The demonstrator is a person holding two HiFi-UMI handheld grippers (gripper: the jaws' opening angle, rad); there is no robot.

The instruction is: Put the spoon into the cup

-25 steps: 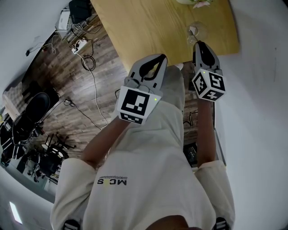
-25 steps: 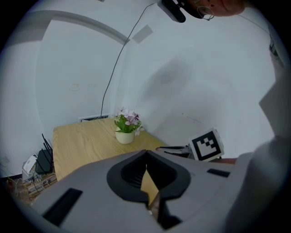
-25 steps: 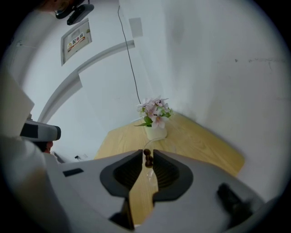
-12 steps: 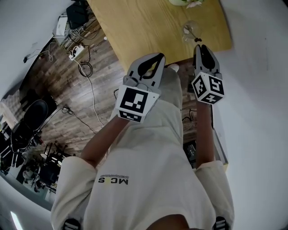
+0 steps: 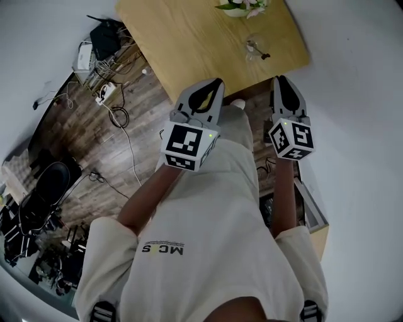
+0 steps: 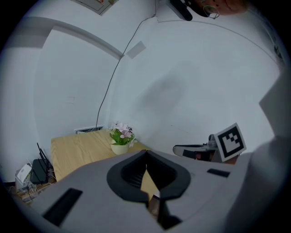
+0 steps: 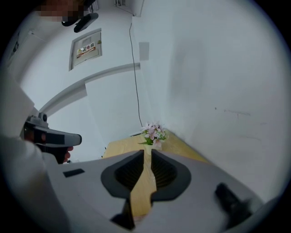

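**Spoon at the glass cup, both grippers empty short of the table**

Spoon [image 5: 259,53] and clear glass cup [image 5: 249,43] sit together near the front edge of the light wooden table [image 5: 189,38]. They are too small to tell whether the spoon is inside. They lie ahead of both pairs of jaws and between them, nearer the right gripper [image 5: 281,78].

The left gripper [image 5: 218,81] has its jaw tips pressed together on nothing. The right gripper's jaws stand a narrow slit apart, with only table wood showing through. A white pot of pink flowers [image 5: 238,7] stands farther ahead, beyond the cup.
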